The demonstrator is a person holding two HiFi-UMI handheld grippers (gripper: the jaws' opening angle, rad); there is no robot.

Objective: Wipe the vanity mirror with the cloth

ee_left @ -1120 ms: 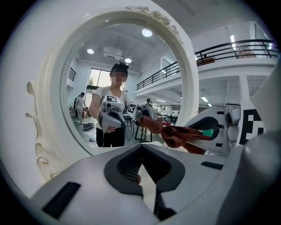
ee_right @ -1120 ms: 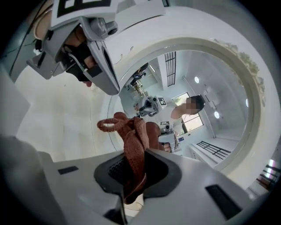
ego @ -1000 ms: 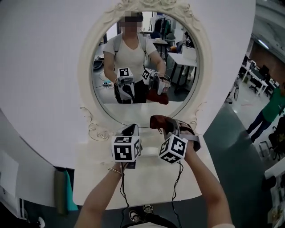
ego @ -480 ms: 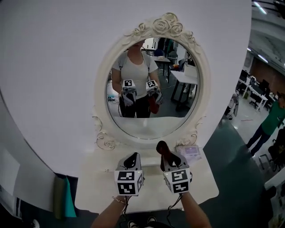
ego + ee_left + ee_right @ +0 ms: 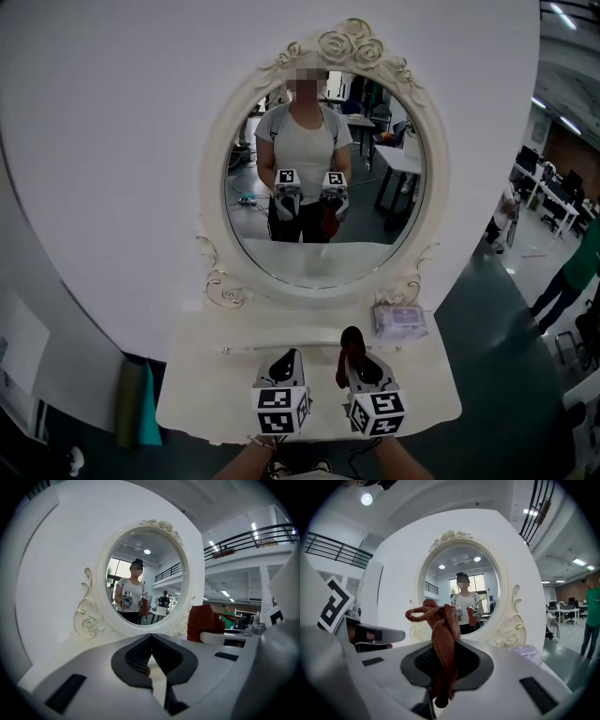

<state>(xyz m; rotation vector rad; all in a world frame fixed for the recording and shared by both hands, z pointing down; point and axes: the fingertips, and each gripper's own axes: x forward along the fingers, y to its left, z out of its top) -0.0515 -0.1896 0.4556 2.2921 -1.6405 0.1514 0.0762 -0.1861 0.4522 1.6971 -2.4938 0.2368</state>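
Head view looked down on a white desk with the oval vanity mirror standing at its back edge against a white wall, its ornate cream frame topped with roses. Both grippers hung low over the front of the desk, side by side and pointing at the mirror. The right claw was clamped on a reddish-brown cloth. In the right gripper view you could see the cloth bunched up between the jaws, with a loop sticking out above and a tail hanging below. The cloth was over the desk and nowhere near touching the glass. The left claw was pinched closed, and the left gripper view showed the jaws meeting at the tip with nothing held. A small purple packet sat on the desk by the mirror's lower right scroll. The glass reflected the person holding both grippers.
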